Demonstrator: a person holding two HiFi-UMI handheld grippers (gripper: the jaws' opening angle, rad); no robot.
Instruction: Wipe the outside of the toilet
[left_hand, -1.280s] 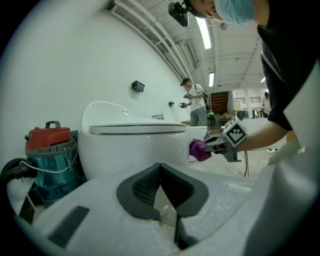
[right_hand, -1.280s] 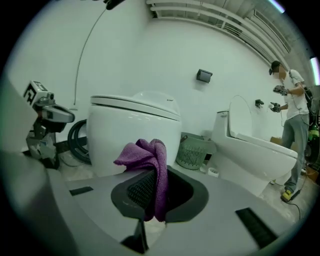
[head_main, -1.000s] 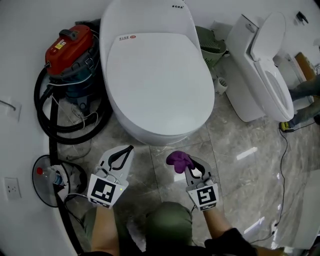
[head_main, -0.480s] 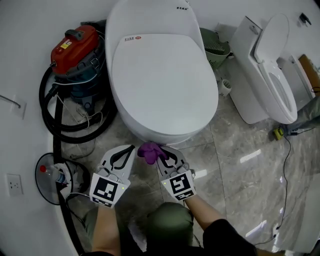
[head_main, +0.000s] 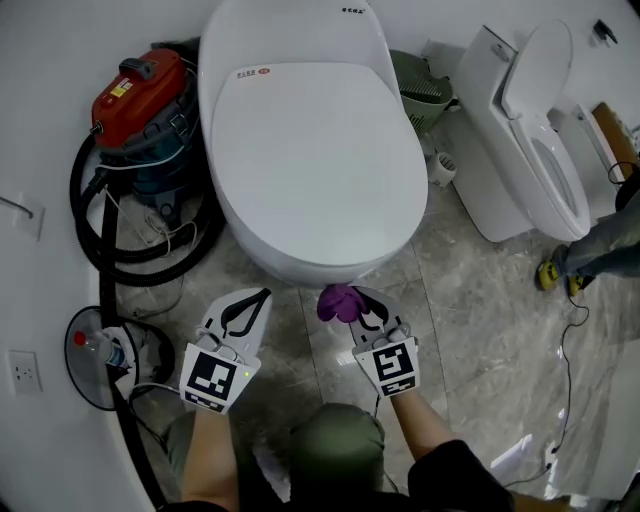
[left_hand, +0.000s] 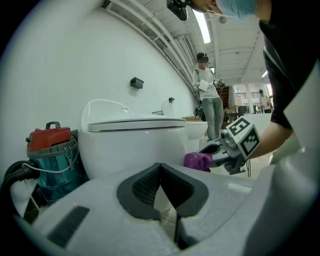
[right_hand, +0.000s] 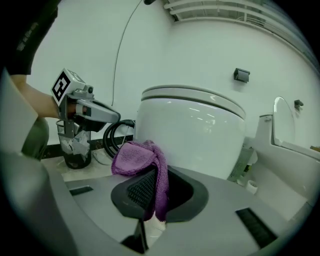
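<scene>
A large white toilet (head_main: 310, 150) with its lid down fills the middle of the head view. My right gripper (head_main: 347, 297) is shut on a purple cloth (head_main: 337, 301), which sits at the lower front of the bowl. I cannot tell whether the cloth touches the bowl. In the right gripper view the cloth (right_hand: 142, 160) drapes over the shut jaws of the right gripper (right_hand: 155, 172), with the toilet (right_hand: 195, 130) just ahead. My left gripper (head_main: 260, 295) is held low to the left of the cloth, shut and empty. The left gripper view shows the bowl (left_hand: 135, 140) and the cloth (left_hand: 197, 160).
A red vacuum cleaner (head_main: 140, 100) with a coiled black hose (head_main: 95, 230) stands left of the toilet. A black bin (head_main: 100, 355) holding a bottle sits by the left wall. A second toilet (head_main: 530, 140), a green basket (head_main: 420, 90) and a person's foot (head_main: 590, 255) are at the right.
My right gripper carried the cloth up and left to the bowl's front, then came back a little to the right. The left gripper has stayed put.
</scene>
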